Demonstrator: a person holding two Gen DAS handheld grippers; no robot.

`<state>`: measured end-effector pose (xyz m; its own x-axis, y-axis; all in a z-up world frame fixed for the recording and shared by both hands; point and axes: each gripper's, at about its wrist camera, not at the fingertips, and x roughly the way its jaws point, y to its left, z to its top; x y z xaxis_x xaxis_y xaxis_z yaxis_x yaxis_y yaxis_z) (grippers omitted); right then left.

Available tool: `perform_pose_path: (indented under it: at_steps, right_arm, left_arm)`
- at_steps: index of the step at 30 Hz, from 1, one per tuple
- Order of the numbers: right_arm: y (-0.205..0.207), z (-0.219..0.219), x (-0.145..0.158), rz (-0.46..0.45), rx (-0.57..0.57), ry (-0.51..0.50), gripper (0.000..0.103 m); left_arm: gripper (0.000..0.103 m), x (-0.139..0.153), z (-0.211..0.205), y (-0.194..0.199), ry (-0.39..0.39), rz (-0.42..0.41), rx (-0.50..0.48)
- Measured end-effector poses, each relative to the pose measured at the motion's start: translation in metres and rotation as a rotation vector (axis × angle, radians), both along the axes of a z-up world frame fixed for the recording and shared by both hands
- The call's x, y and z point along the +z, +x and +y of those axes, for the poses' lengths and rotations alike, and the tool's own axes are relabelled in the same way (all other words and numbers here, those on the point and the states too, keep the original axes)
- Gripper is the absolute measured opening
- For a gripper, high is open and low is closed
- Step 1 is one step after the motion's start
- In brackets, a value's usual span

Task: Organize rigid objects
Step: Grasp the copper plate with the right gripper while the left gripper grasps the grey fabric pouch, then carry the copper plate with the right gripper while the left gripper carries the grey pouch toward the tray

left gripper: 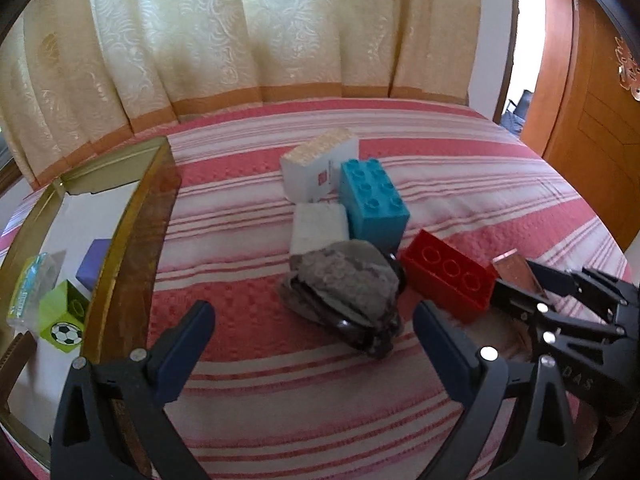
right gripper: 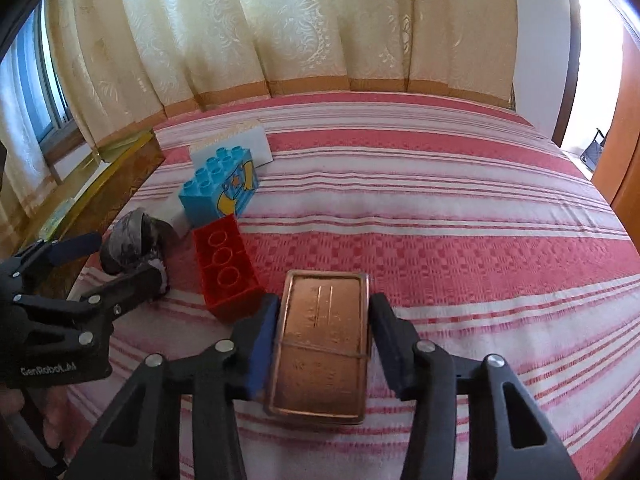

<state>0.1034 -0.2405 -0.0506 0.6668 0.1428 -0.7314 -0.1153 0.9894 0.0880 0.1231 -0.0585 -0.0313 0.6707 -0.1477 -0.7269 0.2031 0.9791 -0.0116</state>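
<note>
On the bed: a red-and-white striped bedspread (right gripper: 440, 220) carries the whole cluster of objects.
Right hand-held gripper (right gripper: 324, 332): clamped on a copper-coloured bar (right gripper: 320, 344), blue pads pressed to its long sides, the bar flat and low over the bedspread.
Left hand-held gripper (left gripper: 314, 344): spread wide apart, gripping nothing, hovering just in front of the grey rock (left gripper: 344, 280).
Grey rock: sits on a dark wrapper, touching the white block (left gripper: 318, 228) behind it.
Red brick (left gripper: 448, 274): just right of the rock, lying on its side, three round holes facing up.
Blue brick (left gripper: 374, 204): studded face tilted, tight against the white block and the white box (left gripper: 316, 168).
Tray (left gripper: 120, 216): gold-rimmed, at the left edge, holding a green football cube (left gripper: 64, 318), a purple block (left gripper: 94, 264) and a clear packet (left gripper: 34, 284).
Backdrop: cream curtains (left gripper: 240, 32).
</note>
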Motion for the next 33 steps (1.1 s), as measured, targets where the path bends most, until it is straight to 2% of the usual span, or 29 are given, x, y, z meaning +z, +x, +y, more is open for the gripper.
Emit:
perform_pose_path:
  at_steps: [3,6,8,13,17,19,26,33]
  right_arm:
    - [-0.002,0.003,0.001,-0.012,0.011,-0.012,0.048]
    - [-0.004,0.002,0.003,-0.032,0.009,-0.008,0.048]
    - [-0.007,0.002,0.005,-0.05,0.001,-0.012,0.048]
    - [-0.014,0.004,0.009,-0.097,-0.014,-0.037,0.048]
    - [-0.018,0.003,0.013,-0.134,-0.024,-0.019,0.047]
    - [-0.022,0.002,0.015,-0.163,-0.024,-0.009,0.047]
    - [-0.023,0.004,0.017,-0.183,-0.029,-0.009,0.047]
    - [-0.03,0.003,0.02,-0.223,-0.032,-0.002,0.047]
  left_arm:
    - [0.091,-0.001,0.001,0.004,-0.011,0.008,0.004]
    - [0.077,-0.001,0.0,0.005,-0.02,0.014,-0.018]
    - [0.062,-0.002,0.0,0.006,-0.029,0.021,-0.025]
    - [0.045,-0.002,0.002,0.005,-0.056,0.02,-0.034]
    - [0.032,0.001,0.006,0.004,-0.076,0.008,-0.036]
    - [0.028,0.002,0.008,0.002,-0.089,-0.005,-0.033]
    - [0.027,0.006,0.015,0.0,-0.121,-0.028,-0.02]
    - [0.026,0.017,0.02,-0.014,-0.124,-0.123,0.002]
